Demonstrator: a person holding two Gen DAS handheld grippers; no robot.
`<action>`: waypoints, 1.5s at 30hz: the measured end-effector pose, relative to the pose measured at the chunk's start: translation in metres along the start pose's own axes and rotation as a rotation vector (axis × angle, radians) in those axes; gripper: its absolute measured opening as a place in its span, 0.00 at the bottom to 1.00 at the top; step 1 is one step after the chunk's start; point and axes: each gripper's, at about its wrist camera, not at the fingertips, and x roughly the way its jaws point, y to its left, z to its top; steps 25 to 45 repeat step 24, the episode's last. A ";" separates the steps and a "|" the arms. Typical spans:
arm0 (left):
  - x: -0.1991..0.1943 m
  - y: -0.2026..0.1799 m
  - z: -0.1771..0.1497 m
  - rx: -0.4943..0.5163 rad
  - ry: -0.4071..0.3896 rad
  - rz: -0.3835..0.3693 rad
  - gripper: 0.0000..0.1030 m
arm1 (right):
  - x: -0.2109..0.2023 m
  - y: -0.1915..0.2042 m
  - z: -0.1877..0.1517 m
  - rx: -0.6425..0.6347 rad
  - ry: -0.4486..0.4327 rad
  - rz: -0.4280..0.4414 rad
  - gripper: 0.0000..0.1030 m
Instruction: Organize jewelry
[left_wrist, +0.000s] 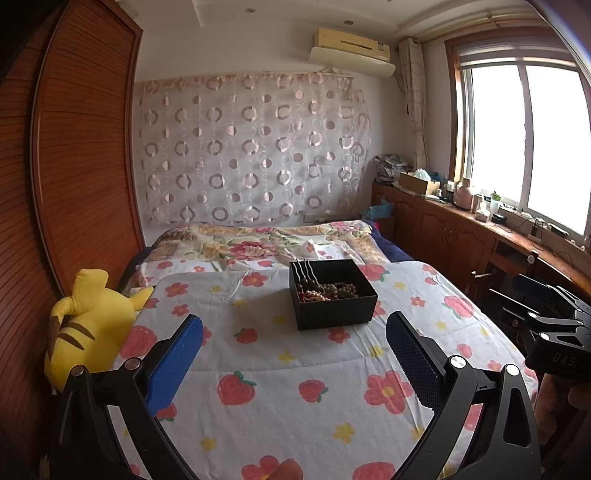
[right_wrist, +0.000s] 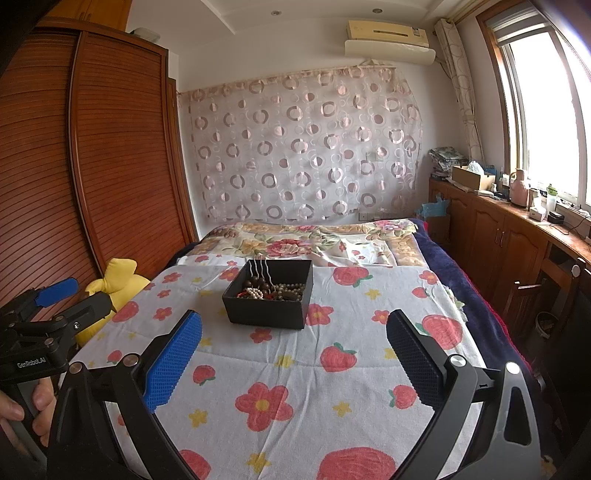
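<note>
Bedroom scene, viewed from two hand-held grippers above the near end of a bed (left_wrist: 295, 406). Spread over the bed: a white blanket (right_wrist: 295, 369) printed with red strawberries, red flowers and small yellow stars. Further back, a folded floral quilt (left_wrist: 258, 243).

Set on the blanket near the middle of the bed: an open black box (left_wrist: 332, 299), square and lidless. Heaped inside: the jewelry (right_wrist: 273, 290), a tangle of bead strands in pearl white, dark brown and red. Propped against the box's far left corner: several wavy hairpins (right_wrist: 260, 271), standing upright.

Left gripper (left_wrist: 293, 363): fingers spread wide apart, blue pads facing inward, nothing between them, held above the blanket short of the box. Right gripper (right_wrist: 293, 362): likewise spread wide and empty, also well short of the box. Seen at the left edge of the right view: a hand (right_wrist: 22, 410) wrapped round the left gripper's handle.

At the left edge of the bed: a yellow plush toy (left_wrist: 88, 325) with brown stripes. Beside it, a wooden slatted wardrobe (left_wrist: 74, 166). On the far wall, a sheer curtain (left_wrist: 251, 147) patterned with circles, below an air conditioner (left_wrist: 351, 46). Along the right, a bright window (left_wrist: 524, 140) over cluttered wooden cabinets (left_wrist: 443, 225).
</note>
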 end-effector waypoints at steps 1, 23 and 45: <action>0.000 0.000 0.000 -0.001 0.000 -0.001 0.93 | 0.000 0.000 0.000 -0.001 0.000 0.000 0.98; -0.003 -0.005 -0.003 -0.008 -0.004 -0.018 0.93 | 0.000 0.000 0.000 0.000 0.000 0.001 0.98; -0.003 -0.005 -0.003 -0.009 -0.004 -0.020 0.93 | 0.000 0.000 0.000 0.000 -0.001 0.001 0.98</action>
